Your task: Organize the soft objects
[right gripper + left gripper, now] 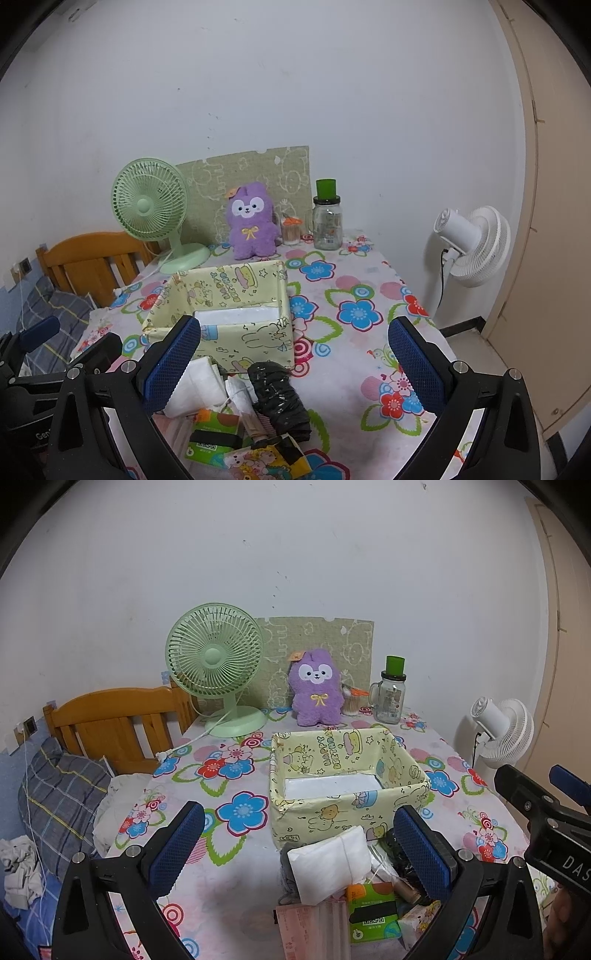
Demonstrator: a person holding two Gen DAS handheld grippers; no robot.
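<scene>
Centrally, at 6 o'clock of the paper-wrapped box [347, 775], a heap of soft things is seen: a folded white cloth [330, 864], a crinkled black bag [279, 398], a green tissue pack [373, 912]. The box is square, open-topped, printed with cartoons. Both the left gripper [306, 849] and right gripper [295, 362] are held apart, nothing clamped, blue textured pads [177, 845] facing inward.

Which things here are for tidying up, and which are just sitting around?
For the job: box, white pack, black bag, green pack, cartoon pack.
Just there: green fan, purple plushie, jar, white fan.
</scene>
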